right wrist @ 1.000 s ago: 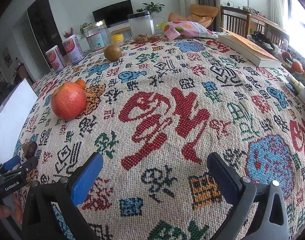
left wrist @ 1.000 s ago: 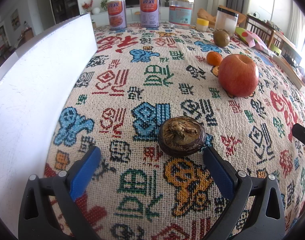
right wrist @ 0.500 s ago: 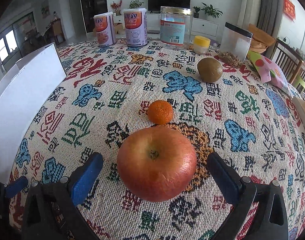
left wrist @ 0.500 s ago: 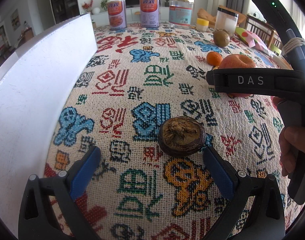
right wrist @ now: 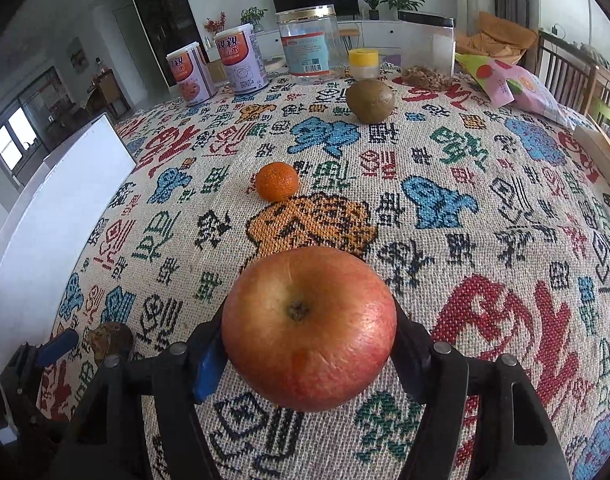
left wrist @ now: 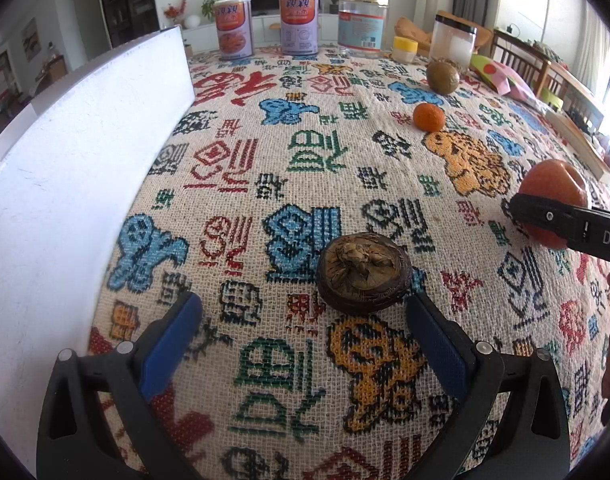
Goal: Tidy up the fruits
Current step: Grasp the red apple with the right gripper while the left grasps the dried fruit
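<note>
My right gripper (right wrist: 309,354) is shut on a red apple (right wrist: 309,326) and holds it just above the patterned tablecloth. The apple also shows at the right edge of the left wrist view (left wrist: 553,196), behind the right gripper's arm. My left gripper (left wrist: 303,334) is open, low over the cloth, with a dark brown mangosteen (left wrist: 363,278) just ahead between its fingertips, nearer the right finger. A small tangerine (right wrist: 277,182) and a brown kiwi (right wrist: 370,101) lie farther back on the cloth. The mangosteen (right wrist: 109,339) and the left gripper show at the lower left of the right wrist view.
A white tray wall (left wrist: 73,168) runs along the table's left side. Two cans (left wrist: 267,26), a clear jar (right wrist: 309,46), a yellow-lidded pot (right wrist: 363,64), a clear box (right wrist: 427,50) and a pink snack bag (right wrist: 513,84) stand at the far edge. A book (left wrist: 577,146) lies at right.
My right gripper has closed on the apple and carried it back to the right, away from the tangerine. My left gripper and the mangosteen have not moved.
</note>
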{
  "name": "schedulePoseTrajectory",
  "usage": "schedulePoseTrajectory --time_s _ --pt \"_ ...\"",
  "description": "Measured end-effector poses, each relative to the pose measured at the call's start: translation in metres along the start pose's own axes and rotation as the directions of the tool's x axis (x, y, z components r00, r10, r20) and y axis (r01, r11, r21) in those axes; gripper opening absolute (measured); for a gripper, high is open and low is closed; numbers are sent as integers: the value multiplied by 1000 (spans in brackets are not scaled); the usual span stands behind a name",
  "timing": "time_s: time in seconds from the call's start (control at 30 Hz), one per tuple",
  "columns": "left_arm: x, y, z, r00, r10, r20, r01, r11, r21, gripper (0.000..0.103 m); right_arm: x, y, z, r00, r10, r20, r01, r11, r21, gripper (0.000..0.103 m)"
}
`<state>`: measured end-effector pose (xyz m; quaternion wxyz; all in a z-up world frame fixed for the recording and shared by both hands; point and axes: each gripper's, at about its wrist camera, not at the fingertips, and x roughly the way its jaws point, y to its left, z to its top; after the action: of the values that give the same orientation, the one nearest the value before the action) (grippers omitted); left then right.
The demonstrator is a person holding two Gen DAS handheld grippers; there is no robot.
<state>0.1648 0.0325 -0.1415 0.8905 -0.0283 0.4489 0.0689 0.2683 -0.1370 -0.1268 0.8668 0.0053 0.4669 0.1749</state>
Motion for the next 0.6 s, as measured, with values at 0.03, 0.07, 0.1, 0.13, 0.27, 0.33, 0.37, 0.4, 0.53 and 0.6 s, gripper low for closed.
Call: schedulePoseTrajectory --time_s 0.03,0.07,0.1,0.13,0.27,0.33,0.37,0.4,0.53,0.6 --pt "0 0 0 1000 0 0 0 1000 0 103 -6 -7 -8 1000 -5 -8 5 1000 2 69" --pt "0 0 0 1000 0 0 0 1000 0 103 -13 -15 -17 1000 -14 -15 14 1000 10 69" --pt "0 0 0 1000 0 0 0 1000 0 103 -21 -22 -26 999 -28 -20 28 999 20 69" --pt "0 0 0 1000 0 0 0 1000 0 103 -28 -27 -34 999 -44 -18 44 999 27 69" --pt "0 0 0 1000 0 0 0 1000 0 103 -43 -39 -61 997 -79 8 78 995 57 70" --pt "0 0 0 1000 0 0 0 1000 0 103 -45 -35 -66 994 -103 44 101 994 46 70" --pt "0 0 0 1000 0 0 0 1000 0 103 -43 -33 -67 992 -117 49 115 993 39 74" --pt "0 0 0 1000 0 0 0 1000 0 103 -40 -29 -67 990 -128 57 126 992 29 80" --pt "0 1 0 1000 -20 1 20 1000 -10 102 -30 -20 -67 985 -169 20 170 985 -21 103" --pt "-4 8 0 996 -90 18 90 995 -30 102 -31 -23 -68 987 -159 22 159 987 -5 103"
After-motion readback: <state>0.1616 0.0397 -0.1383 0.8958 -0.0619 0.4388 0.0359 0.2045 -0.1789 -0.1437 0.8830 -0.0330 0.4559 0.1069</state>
